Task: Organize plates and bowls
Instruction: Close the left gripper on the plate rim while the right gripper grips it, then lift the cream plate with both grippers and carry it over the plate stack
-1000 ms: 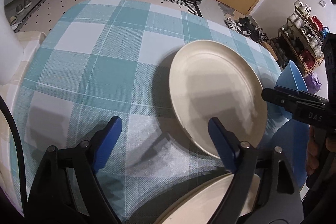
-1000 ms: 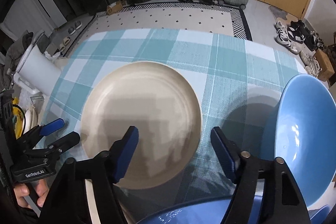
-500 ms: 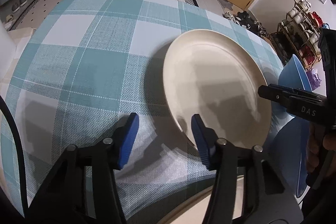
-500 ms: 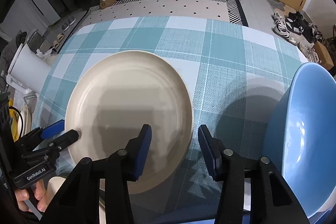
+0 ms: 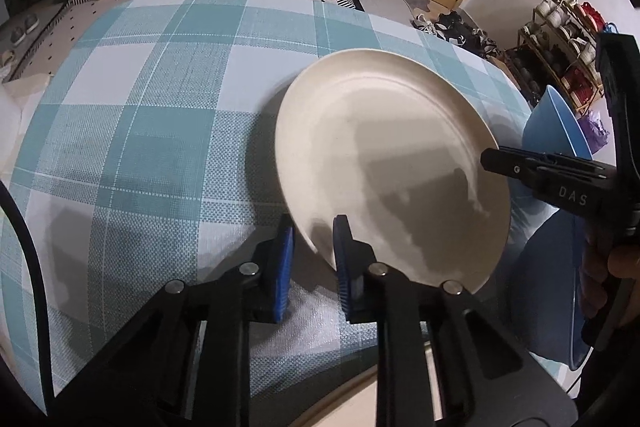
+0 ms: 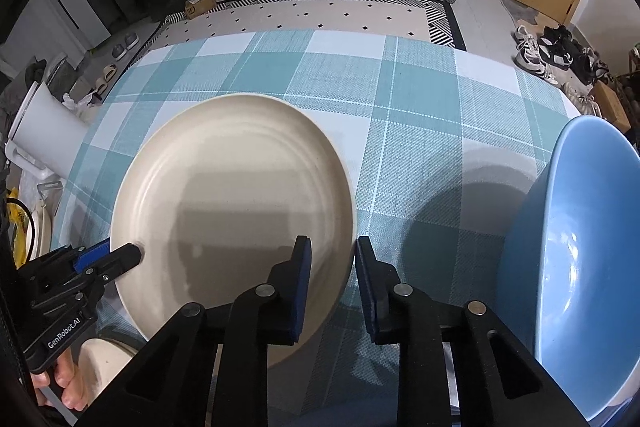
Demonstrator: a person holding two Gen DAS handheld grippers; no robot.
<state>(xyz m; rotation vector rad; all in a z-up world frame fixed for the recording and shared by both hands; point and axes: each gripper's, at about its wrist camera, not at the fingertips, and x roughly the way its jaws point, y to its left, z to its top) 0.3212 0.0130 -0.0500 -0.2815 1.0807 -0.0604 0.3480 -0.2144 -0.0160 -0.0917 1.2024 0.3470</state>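
The desk [image 6: 420, 115], under a teal-and-white plaid cloth, carries everything. On it the cream plate [image 6: 240, 195] sits toward the near edge, roughly mid-width, and appears tilted or lifted at one side. The blue bowl [image 6: 580, 267] stands at the right edge, close to the near right corner. A second blue bowl [image 5: 560, 291] seems to lie just nearer in the left wrist view, and the rim of a second cream plate [image 5: 344, 387] shows at the near edge below the gripper.

The left hand-held gripper [image 5: 312, 239] has its blue pads closed in on the near left rim of the plate, one pad above and one below, so it looks to be pinching it. The right hand-held gripper [image 6: 332, 259] straddles the near right rim with a narrow gap between its pads; whether it has a firm hold I cannot tell.

The step in hand is probably lifting this plate with both grippers to stack it. It should go best if both bite well onto the rim, rise together and keep the plate level, since a smooth rim could slip.

Count: two cream plates, apparently two blue bowls, two grippers.
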